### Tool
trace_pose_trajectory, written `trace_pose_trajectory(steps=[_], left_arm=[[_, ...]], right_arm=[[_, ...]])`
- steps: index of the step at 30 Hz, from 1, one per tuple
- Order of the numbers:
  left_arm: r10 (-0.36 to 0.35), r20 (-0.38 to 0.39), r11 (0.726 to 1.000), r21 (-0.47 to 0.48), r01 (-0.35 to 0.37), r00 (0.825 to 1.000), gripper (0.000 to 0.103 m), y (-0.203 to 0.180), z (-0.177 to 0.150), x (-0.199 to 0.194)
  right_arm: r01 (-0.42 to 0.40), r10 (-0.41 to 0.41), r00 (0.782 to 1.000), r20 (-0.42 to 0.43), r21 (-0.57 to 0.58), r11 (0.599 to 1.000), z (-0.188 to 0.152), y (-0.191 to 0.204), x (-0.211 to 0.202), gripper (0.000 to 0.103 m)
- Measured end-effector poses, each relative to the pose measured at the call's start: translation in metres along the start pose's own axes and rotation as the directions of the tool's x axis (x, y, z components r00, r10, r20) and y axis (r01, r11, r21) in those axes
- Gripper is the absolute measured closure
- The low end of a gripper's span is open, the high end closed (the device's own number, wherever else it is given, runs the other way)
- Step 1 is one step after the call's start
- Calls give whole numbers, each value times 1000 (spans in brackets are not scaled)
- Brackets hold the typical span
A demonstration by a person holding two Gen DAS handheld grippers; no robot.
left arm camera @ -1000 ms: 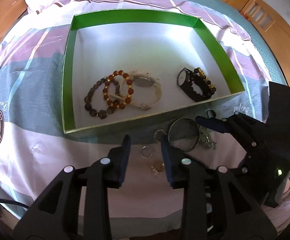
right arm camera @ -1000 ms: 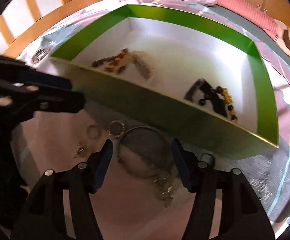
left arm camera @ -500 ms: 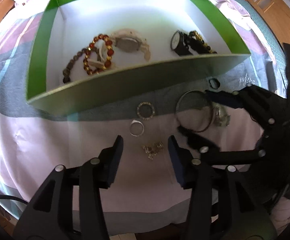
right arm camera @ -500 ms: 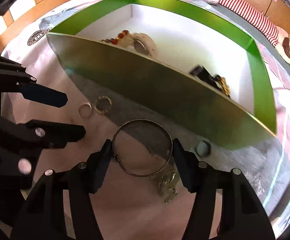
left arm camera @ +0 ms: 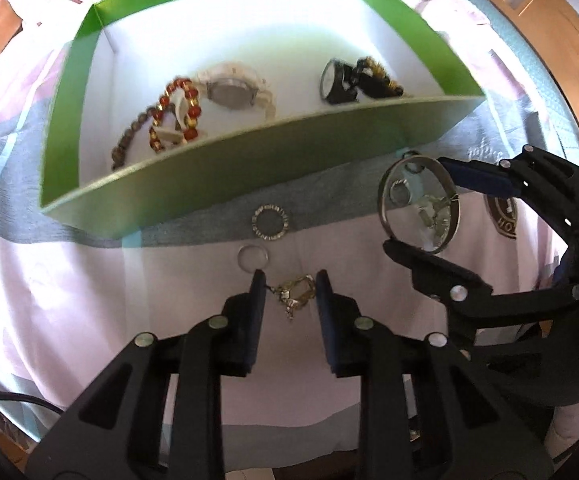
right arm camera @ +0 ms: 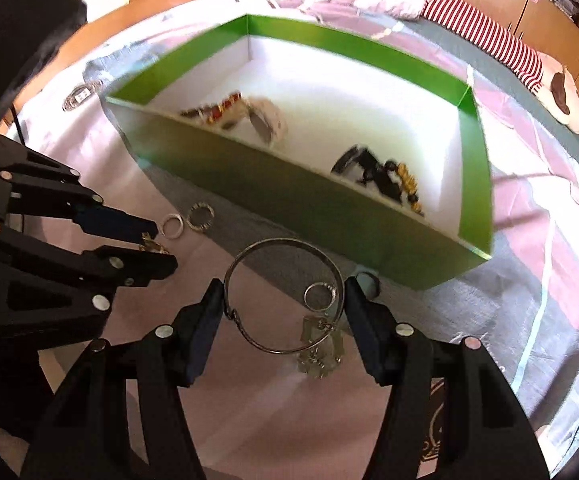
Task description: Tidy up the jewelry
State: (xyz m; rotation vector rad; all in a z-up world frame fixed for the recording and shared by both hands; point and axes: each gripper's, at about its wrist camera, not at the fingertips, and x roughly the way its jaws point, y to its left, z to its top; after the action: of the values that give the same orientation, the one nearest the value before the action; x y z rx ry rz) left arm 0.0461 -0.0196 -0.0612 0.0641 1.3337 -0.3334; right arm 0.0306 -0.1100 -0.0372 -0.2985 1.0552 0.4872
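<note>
My left gripper [left arm camera: 289, 280] points down at the bedsheet, its jaws closing on a small gold clasp piece [left arm camera: 294, 293] that touches both pads. To its right, my right gripper [left arm camera: 417, 204] is shut on a thin silver bangle [left arm camera: 381, 200], held across its width a little above the sheet. In the right wrist view the bangle [right arm camera: 285, 242] spans the right gripper [right arm camera: 285, 292]. The left gripper [right arm camera: 161, 246] is at the left, around the gold piece [right arm camera: 151, 244]. The green box [left arm camera: 249, 164] lies just beyond, holding bead bracelets [left arm camera: 177, 116], a white watch [left arm camera: 233, 92] and a black watch [left arm camera: 337, 80].
A studded ring [left arm camera: 271, 222] and a plain ring [left arm camera: 252, 258] lie on the sheet before the box's near wall [right arm camera: 289, 208]. Under the bangle lie a silver ring [right arm camera: 319, 296] and a silver pendant [right arm camera: 319, 356]. Wooden furniture surrounds the bed.
My left gripper came down over the gold piece and narrowed onto it. My right gripper closed on the bangle and raised it off the sheet.
</note>
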Motion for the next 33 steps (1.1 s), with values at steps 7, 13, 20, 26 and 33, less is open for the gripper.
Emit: trace_pose_trajectory(steps=[7, 13, 20, 26, 33], left_arm=[[-3, 111, 1000, 13, 1, 994, 77, -2, 5, -36], [-5, 214, 1000, -21, 10, 977, 77, 23, 46, -75], [9, 187, 994, -111, 13, 982, 77, 45, 87, -51], [-24, 189, 992, -117, 47, 982, 59, 48, 83, -46], [-84, 171, 996, -8, 86, 982, 59, 23, 45, -56]], right_arm=[[-40, 30, 987, 159, 56, 998, 18, -17, -41, 43], [-78, 45, 972, 231, 135, 988, 48, -47, -46, 43], [-60, 23, 982, 187, 195, 979, 59, -62, -7, 43], [-36, -3, 983, 184, 208, 978, 47, -68, -19, 33], [-60, 38, 989, 145, 156, 986, 3, -65, -50, 33]])
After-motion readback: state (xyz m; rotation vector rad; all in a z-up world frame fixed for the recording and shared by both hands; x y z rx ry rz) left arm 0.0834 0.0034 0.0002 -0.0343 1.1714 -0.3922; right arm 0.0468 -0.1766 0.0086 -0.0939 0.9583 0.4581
